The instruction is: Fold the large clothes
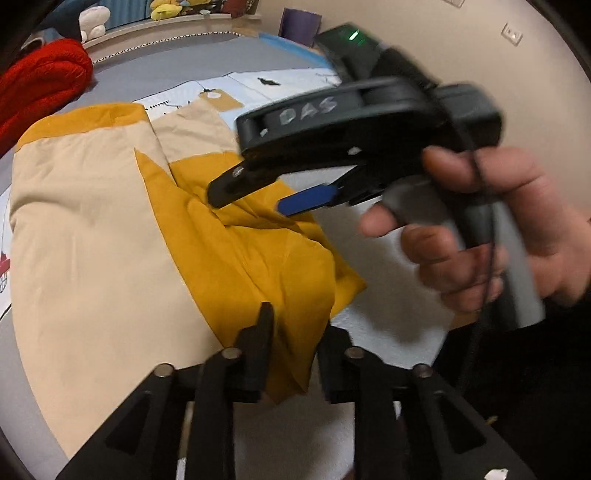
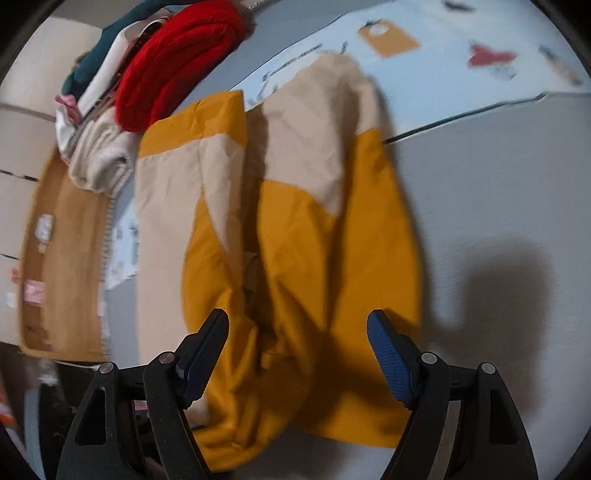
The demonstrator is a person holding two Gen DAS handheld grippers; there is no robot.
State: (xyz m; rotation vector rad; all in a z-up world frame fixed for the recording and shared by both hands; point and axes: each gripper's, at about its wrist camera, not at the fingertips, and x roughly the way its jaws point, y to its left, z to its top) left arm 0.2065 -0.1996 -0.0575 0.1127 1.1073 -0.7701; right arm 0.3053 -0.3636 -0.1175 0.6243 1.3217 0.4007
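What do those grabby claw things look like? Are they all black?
Mostly black. The right gripper has a chunky black body with pale "DAS" lettering, a small green light, a grey handle and a thin black cable. Its fingertips wear bumpy blue pads. The left gripper has black fingers joined by round silver pins. The person's sleeve looks dark.

A red knitted garment lies rolled at the edge of the grey sheet, touching a cream ribbed knit (both on a clothes pile). Plush toys line the headboard ledge.
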